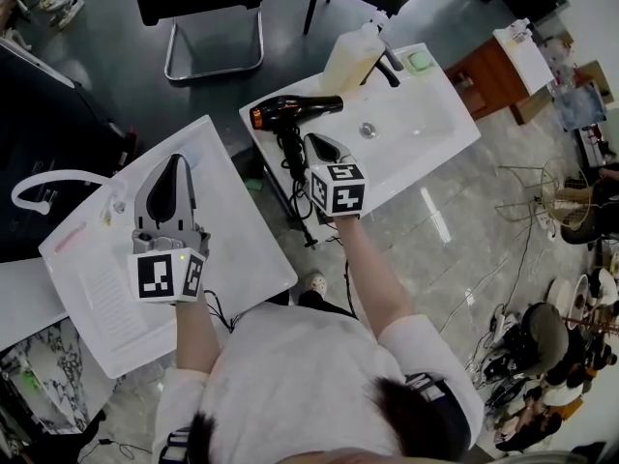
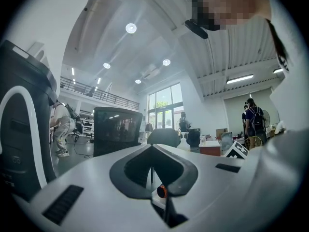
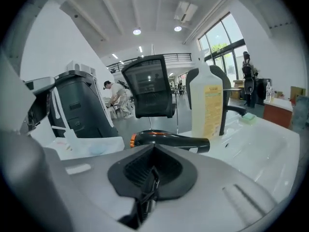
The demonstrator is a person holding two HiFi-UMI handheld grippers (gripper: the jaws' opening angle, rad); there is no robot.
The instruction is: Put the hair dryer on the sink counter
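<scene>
The black hair dryer (image 1: 290, 112) with an orange rim lies on its side on the white sink counter (image 1: 430, 129), near the counter's left end. Its handle points toward me and its cord (image 1: 300, 206) hangs over the front edge. My right gripper (image 1: 315, 141) is shut, with its tip beside the handle's end. In the right gripper view the dryer's barrel (image 3: 171, 140) lies across just beyond the closed right gripper (image 3: 153, 153). My left gripper (image 1: 177, 160) is shut and empty above a second white counter (image 1: 247, 254) on the left.
A pale soap bottle (image 1: 350, 58), a black faucet (image 1: 387, 68) and a green sponge (image 1: 419, 61) stand at the back of the sink counter, with the drain (image 1: 368, 130) in the basin. Black chairs (image 1: 208, 8) stand behind it. A wooden cabinet (image 1: 488, 75) is at the right.
</scene>
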